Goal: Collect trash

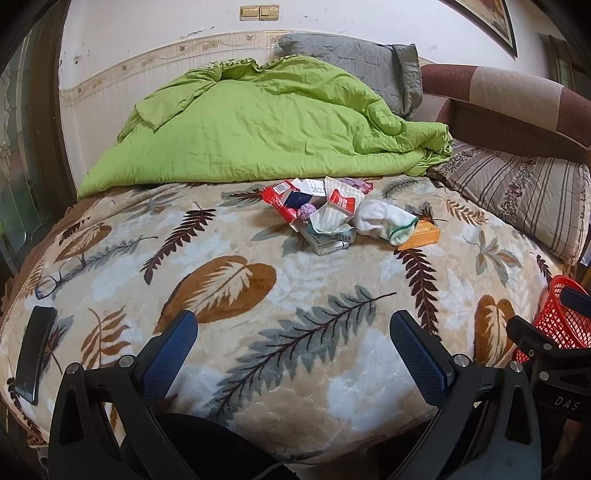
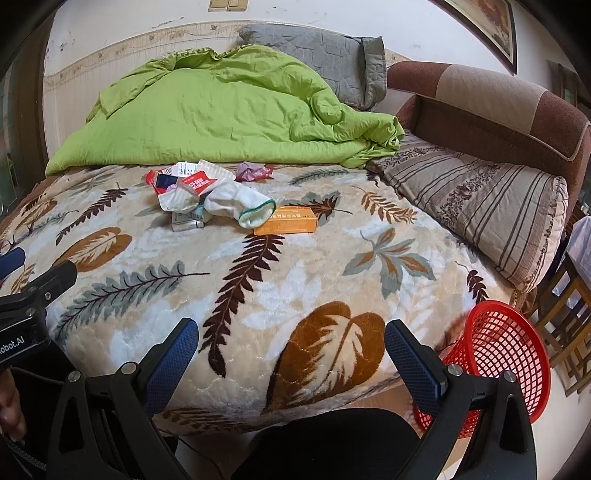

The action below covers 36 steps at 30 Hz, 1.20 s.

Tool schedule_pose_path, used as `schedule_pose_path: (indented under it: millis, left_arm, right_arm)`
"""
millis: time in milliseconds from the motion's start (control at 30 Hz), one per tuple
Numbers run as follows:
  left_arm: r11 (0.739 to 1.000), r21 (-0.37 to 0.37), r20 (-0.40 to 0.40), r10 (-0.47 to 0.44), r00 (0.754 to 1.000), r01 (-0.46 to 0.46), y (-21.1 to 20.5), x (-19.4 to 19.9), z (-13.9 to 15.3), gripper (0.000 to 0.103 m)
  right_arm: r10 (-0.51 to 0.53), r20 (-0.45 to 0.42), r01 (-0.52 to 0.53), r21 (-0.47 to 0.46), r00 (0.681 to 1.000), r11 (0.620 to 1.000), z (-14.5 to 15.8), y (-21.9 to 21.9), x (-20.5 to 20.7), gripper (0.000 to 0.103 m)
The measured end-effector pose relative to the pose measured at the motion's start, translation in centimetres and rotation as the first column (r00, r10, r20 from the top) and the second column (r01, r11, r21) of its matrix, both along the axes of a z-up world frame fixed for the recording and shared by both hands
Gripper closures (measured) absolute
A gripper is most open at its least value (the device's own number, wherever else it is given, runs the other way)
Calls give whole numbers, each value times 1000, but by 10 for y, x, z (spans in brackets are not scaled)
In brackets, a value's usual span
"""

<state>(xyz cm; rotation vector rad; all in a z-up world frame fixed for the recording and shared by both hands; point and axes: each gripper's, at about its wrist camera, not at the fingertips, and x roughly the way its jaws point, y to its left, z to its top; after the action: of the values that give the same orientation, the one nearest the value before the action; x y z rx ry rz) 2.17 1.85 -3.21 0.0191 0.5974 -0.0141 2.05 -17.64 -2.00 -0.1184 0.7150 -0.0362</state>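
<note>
Soft, even daylight, faint shadows, sharp centre; fisheye bends and darkens the blurred edges.

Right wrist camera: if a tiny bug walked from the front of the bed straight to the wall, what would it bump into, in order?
Right tool → big brown leaf on the blanket → orange box → green quilt → grey pillow → wall.

Your bed [image 1: 258, 295] wears a leaf-print blanket. On it lie a heap of trash [image 1: 325, 214], a white sock [image 2: 236, 206], an orange box [image 2: 286, 224], a rumpled green quilt [image 1: 266, 122], glasses [image 1: 59, 277] and a dark phone [image 1: 35, 354].
</note>
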Motion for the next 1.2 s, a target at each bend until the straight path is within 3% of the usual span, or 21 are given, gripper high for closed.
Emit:
schedule_pose_path:
  millis: [233, 333, 500, 533, 667, 800, 933, 1000, 1033, 1067, 1200]
  left_arm:
    - [1000, -2, -64, -3, 998, 3, 3, 6, 2, 0]
    - [999, -36, -105, -26, 994, 22, 8, 23, 5, 0]
    - [994, -105, -137, -44, 990, 30, 24, 59, 7, 0]
    - [994, -109, -144, -43, 989, 28, 26, 64, 7, 3]
    - [987, -160, -204, -57, 977, 24, 37, 95, 2, 30]
    - [979, -199, -227, -76, 971, 30, 40, 119, -2, 34]
    - [978, -205, -241, -95, 966, 45, 43, 135, -2, 34]
    - [972, -225, -246, -118, 962, 62, 48, 141, -1, 34]
    - [972, -223, -252, -127, 959, 70, 50, 144, 0, 34]
    - [972, -223, -257, -136, 957, 79, 52, 146, 1, 34]
    - [971, -230, -256, -118, 959, 58, 72, 152, 2, 32]
  right_arm:
    - [27, -17, -27, 31, 999, 999, 0, -2, 7, 1]
    - [87, -61, -79, 122, 994, 989, 2, -8, 28, 2]
    - [158, -128, -108, 330, 979, 938, -3, -25, 84, 17]
    - [170, -130, -113, 358, 977, 927, -4, -27, 94, 21]
    - [196, -122, -122, 446, 973, 887, -9, -24, 143, 22]
    - [207, -102, -142, 442, 973, 886, -11, -5, 187, 32]
    - [221, -111, -167, 365, 969, 916, -26, 18, 231, 37]
    - [253, -121, -195, 361, 960, 912, -38, 23, 242, 53]
    - [276, -126, -215, 358, 953, 908, -42, 26, 244, 79]
    - [292, -133, -230, 354, 947, 906, -47, 28, 245, 99]
    - [331, -89, -280, 360, 939, 890, -40, 31, 233, 102]
